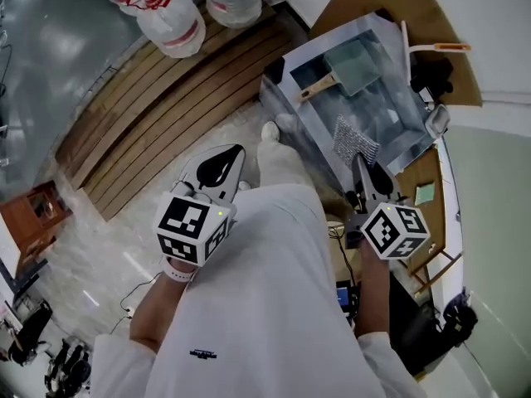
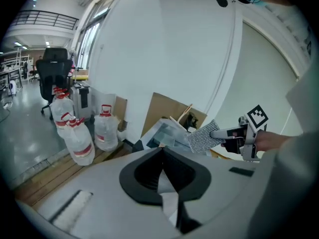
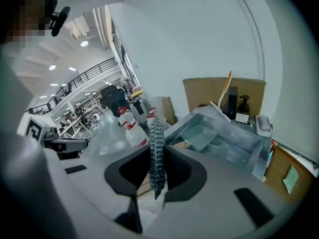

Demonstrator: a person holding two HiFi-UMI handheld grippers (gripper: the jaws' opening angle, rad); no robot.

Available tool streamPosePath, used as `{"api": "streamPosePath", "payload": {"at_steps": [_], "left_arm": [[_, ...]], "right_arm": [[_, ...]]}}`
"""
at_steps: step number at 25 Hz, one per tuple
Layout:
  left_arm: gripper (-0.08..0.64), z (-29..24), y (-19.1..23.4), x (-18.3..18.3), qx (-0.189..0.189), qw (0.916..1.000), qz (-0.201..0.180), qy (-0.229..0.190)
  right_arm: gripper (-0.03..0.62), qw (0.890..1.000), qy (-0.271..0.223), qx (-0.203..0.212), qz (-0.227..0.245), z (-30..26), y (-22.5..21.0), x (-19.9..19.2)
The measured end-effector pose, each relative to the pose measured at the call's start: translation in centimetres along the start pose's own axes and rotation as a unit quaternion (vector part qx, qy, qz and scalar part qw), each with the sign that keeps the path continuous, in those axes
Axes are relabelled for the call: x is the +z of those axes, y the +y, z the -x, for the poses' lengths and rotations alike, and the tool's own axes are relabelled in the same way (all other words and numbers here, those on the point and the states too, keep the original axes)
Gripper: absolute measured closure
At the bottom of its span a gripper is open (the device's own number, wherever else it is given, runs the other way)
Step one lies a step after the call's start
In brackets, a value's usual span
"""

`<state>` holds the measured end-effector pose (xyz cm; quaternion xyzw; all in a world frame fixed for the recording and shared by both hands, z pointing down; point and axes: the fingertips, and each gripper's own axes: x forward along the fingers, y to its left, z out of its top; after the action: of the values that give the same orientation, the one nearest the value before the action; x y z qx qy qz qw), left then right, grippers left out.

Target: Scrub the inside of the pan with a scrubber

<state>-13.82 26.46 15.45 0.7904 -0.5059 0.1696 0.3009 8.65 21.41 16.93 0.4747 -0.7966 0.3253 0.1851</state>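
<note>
A square teal pan [image 1: 355,63] with a wooden handle [image 1: 316,87] lies inside the steel sink [image 1: 299,110]. My right gripper [image 1: 358,159] is shut on a silver mesh scrubber [image 1: 354,139], held at the sink's near edge, above and short of the pan. In the right gripper view the scrubber [image 3: 156,148] stands edge-on between the jaws, with the pan [image 3: 200,135] beyond it to the right. My left gripper [image 1: 237,151] is shut and holds nothing, left of the sink over the floor. From the left gripper view I see the scrubber [image 2: 202,136] and the right gripper [image 2: 219,133].
Water jugs [image 1: 170,15] stand on a wooden slatted pallet [image 1: 158,106] to the left. Cardboard [image 1: 390,2] leans behind the sink. A dark bottle [image 3: 242,109] and a brush [image 3: 227,91] stand at the sink's far rim. My white-clad legs fill the lower middle.
</note>
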Motion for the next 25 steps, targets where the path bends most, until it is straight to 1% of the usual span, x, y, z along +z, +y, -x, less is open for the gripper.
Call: {"api": "streamPosePath", "payload": {"at_steps": [4,7,11,15,21,25], "left_arm": [[0.555,-4.9,0.6,3.5,0.005,0.9999,0.006,0.01],[0.555,-8.5,0.8,5.6,0.007,0.9998,0.006,0.02],[0.555,-12.3,0.5,7.4,0.005,0.9994,0.002,0.033],[0.555,-14.9,0.4,8.2,-0.003,0.9989,0.003,0.046],[0.555,-18.3,0.5,8.8,-0.018,0.998,0.002,0.061],[0.555,-20.4,0.8,9.0,-0.031,0.9971,0.004,0.07]], "right_arm": [[0.531,1.0,0.025,0.009,0.01,-3.8,-3.0,3.3],[0.531,0.999,0.036,0.005,0.021,-6.5,-5.8,5.5],[0.531,0.999,0.045,-0.002,0.017,-9.3,-9.2,7.0],[0.531,0.998,0.048,-0.015,0.026,-11.4,-11.2,8.2],[0.531,0.996,0.046,-0.062,0.054,-14.2,-13.9,9.3],[0.531,0.993,0.042,-0.085,0.064,-16.0,-15.0,9.9]]}}
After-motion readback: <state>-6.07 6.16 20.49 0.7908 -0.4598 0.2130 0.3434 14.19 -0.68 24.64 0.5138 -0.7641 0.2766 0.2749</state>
